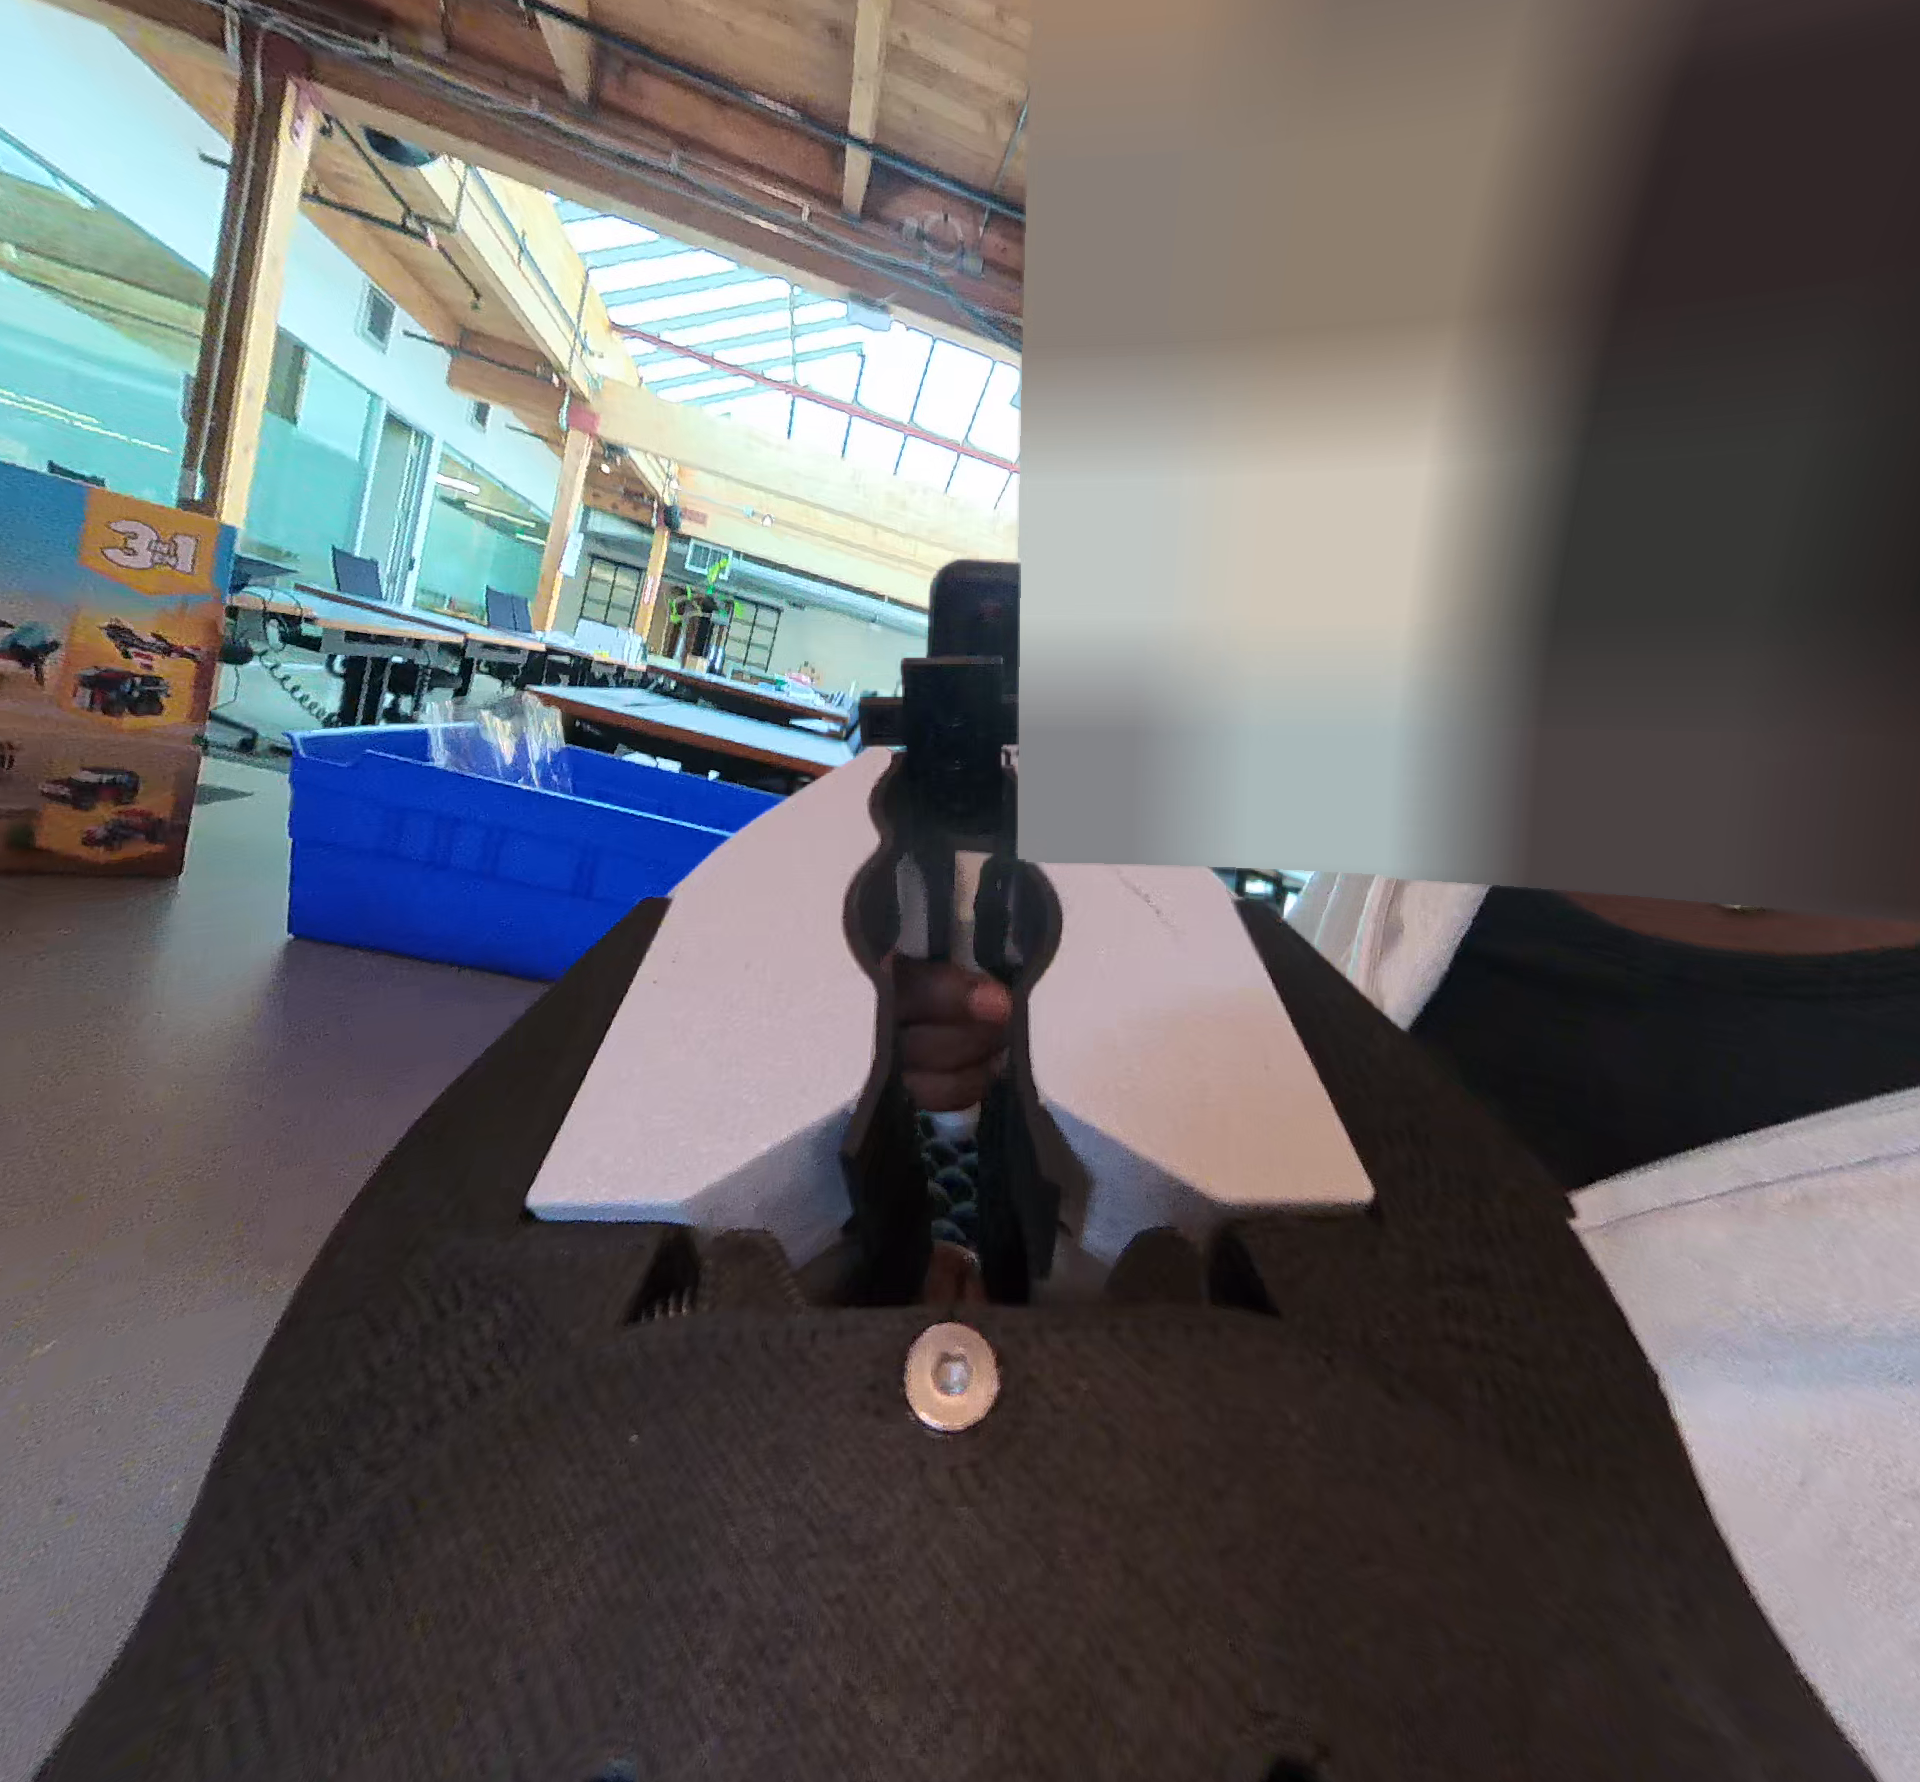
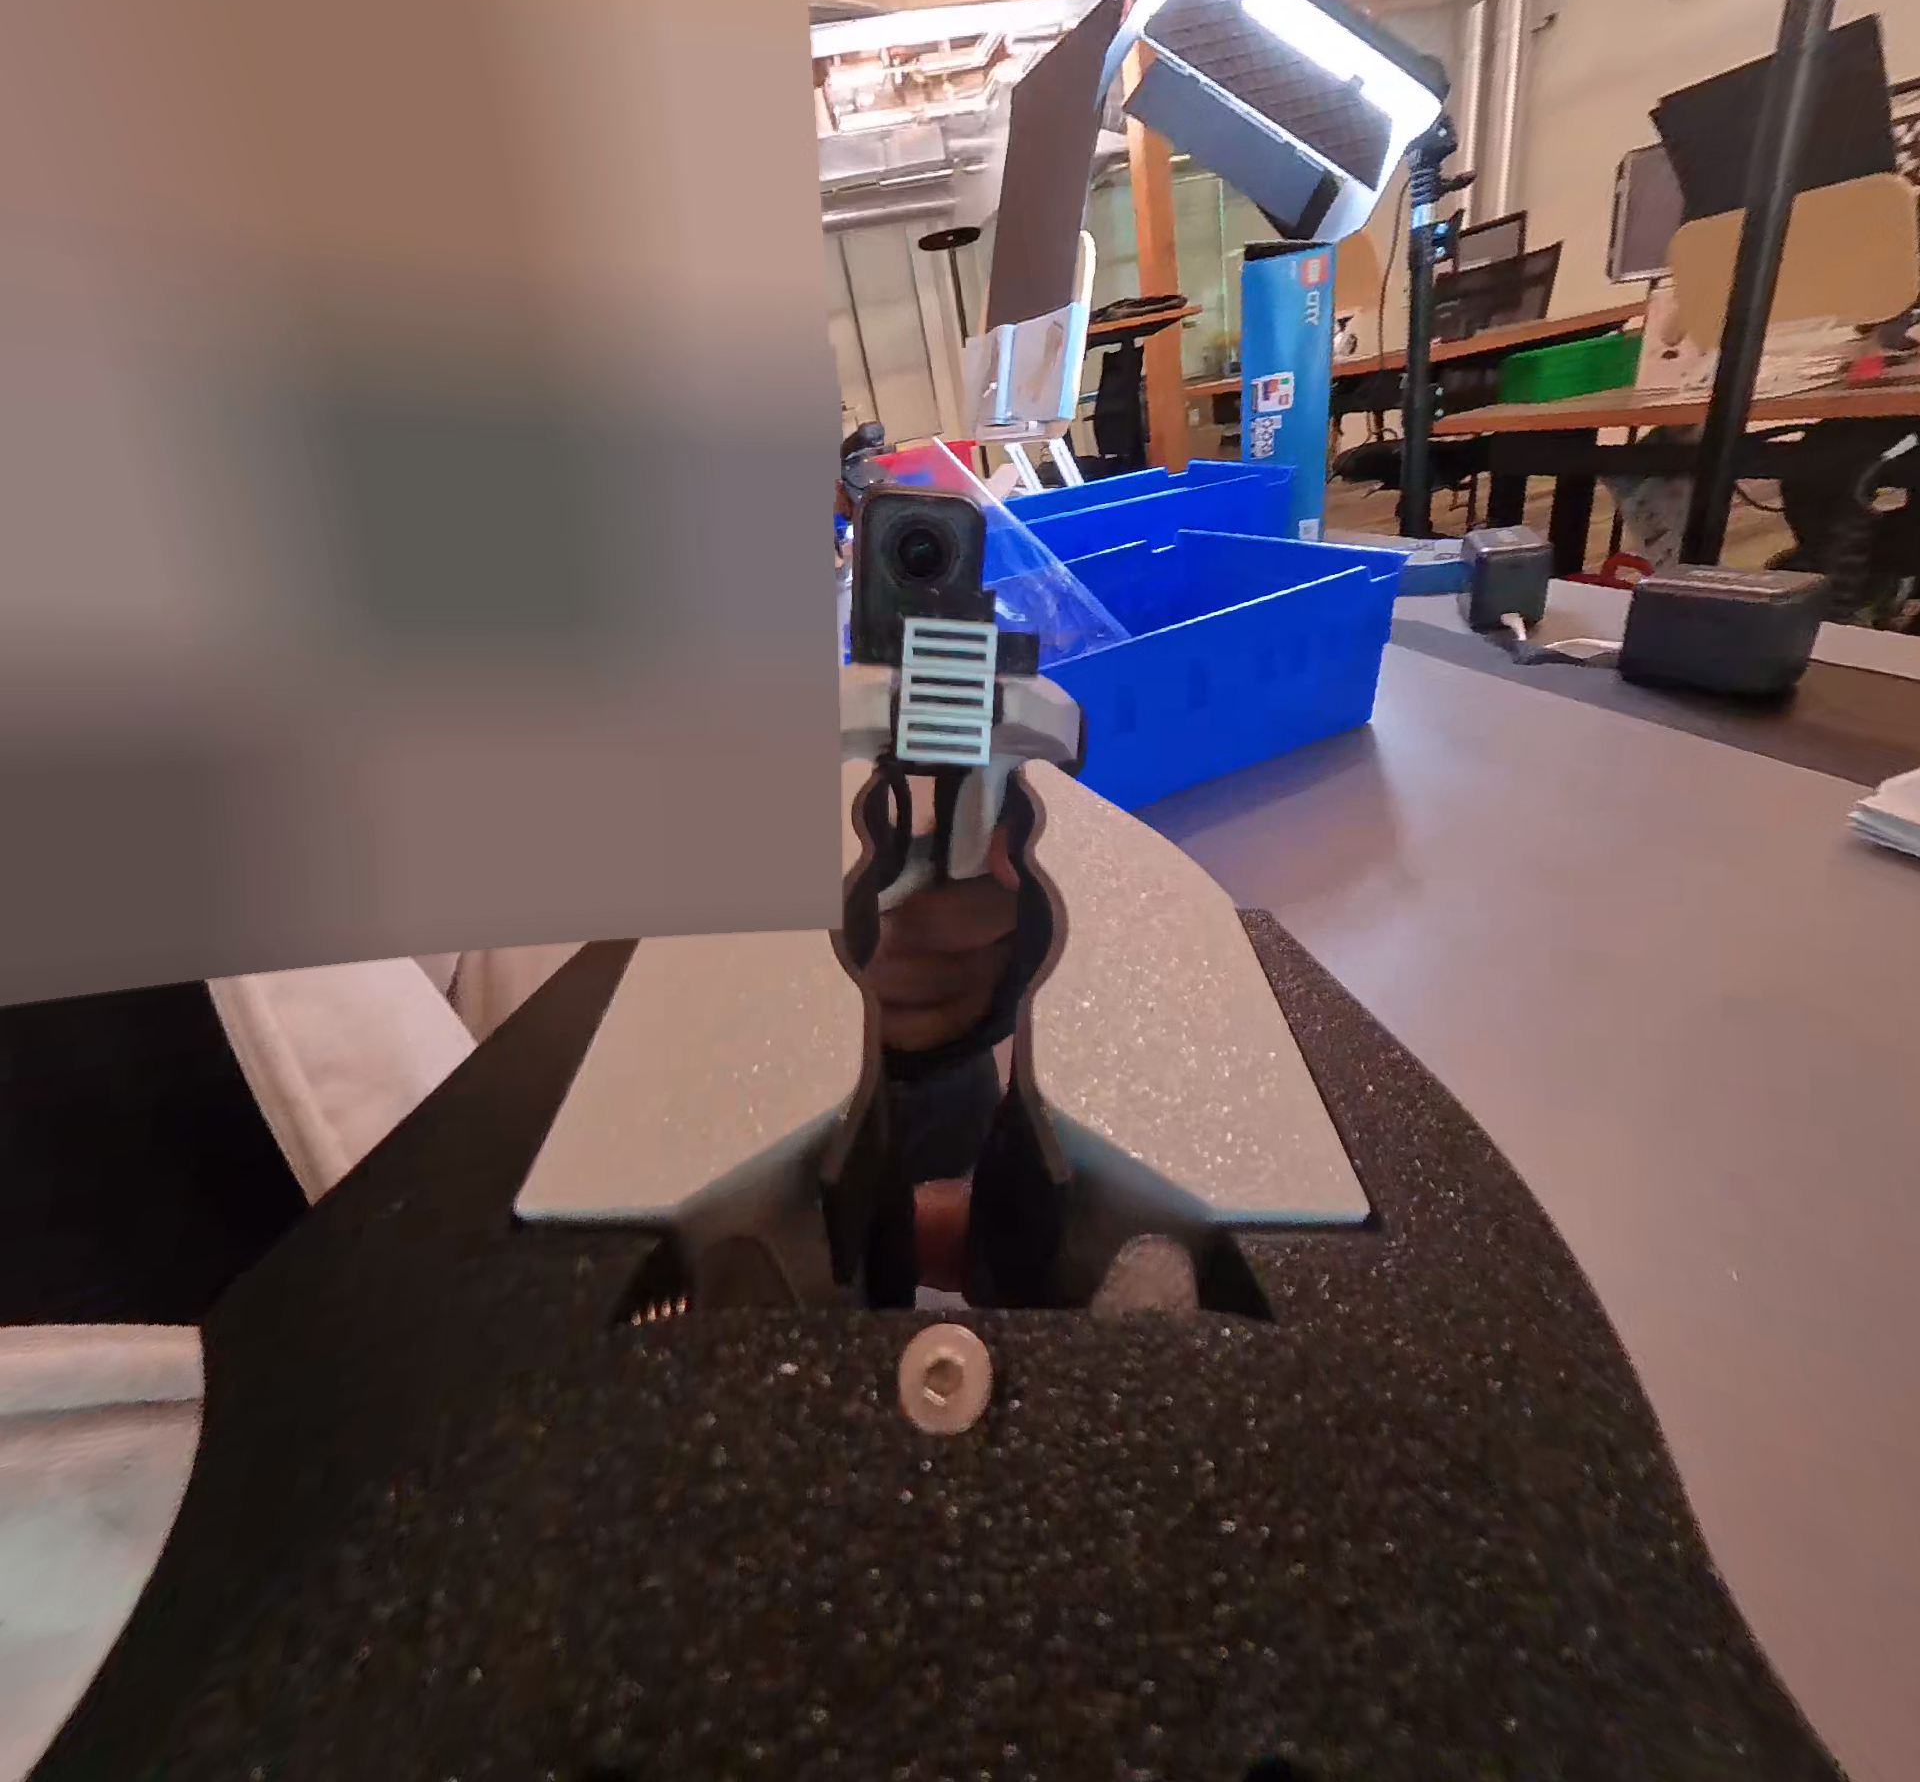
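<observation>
My left tongs (image 1: 951, 859) and right tongs (image 2: 951, 859) face each other, both narrowly parted and empty. I hold them level over the grey worktop (image 1: 156, 1057), near the blue plastic bin (image 1: 499, 859).

A large blur patch covers the upper right of your left wrist view and the upper left of your right wrist view, hiding everything behind it. It cuts off the right side of the other claw (image 1: 961, 766) in the left view and the left side of the other claw (image 2: 940, 693) in the right view. The printed box (image 1: 94, 683) runs past the left edge.
</observation>
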A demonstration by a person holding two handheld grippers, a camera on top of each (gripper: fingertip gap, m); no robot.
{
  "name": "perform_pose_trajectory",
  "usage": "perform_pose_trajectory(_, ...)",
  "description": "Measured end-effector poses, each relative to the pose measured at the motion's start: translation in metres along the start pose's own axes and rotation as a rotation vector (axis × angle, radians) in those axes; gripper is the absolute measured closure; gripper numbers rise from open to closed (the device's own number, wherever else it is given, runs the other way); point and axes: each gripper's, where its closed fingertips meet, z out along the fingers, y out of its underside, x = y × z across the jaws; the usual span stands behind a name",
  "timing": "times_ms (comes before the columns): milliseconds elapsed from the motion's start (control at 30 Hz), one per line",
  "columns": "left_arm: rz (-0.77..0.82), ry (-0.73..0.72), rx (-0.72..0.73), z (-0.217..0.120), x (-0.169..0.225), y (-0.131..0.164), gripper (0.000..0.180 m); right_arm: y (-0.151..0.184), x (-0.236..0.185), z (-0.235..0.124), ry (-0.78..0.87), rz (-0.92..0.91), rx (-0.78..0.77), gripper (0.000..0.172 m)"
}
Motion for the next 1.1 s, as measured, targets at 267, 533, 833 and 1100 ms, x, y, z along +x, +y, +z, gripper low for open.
perform_pose_trajectory(267,0.024,-0.007,-0.120,0.004,0.000,0.017,0.164,0.011,-0.001,-0.005,-0.034,-0.010,-0.072,0.156)
perform_pose_trajectory(533,0.034,-0.026,-0.257,0.001,-0.005,0.034,0.164,0.029,0.003,-0.016,-0.031,-0.078,-0.249,0.155)
perform_pose_trajectory(833,0.087,-0.057,-0.409,-0.002,-0.010,0.055,0.164,0.048,0.009,-0.026,-0.013,-0.182,-0.449,0.156)
perform_pose_trajectory(1100,0.060,-0.142,-0.311,-0.011,-0.026,0.036,0.164,0.030,0.020,-0.032,0.216,-0.362,-0.322,0.157)
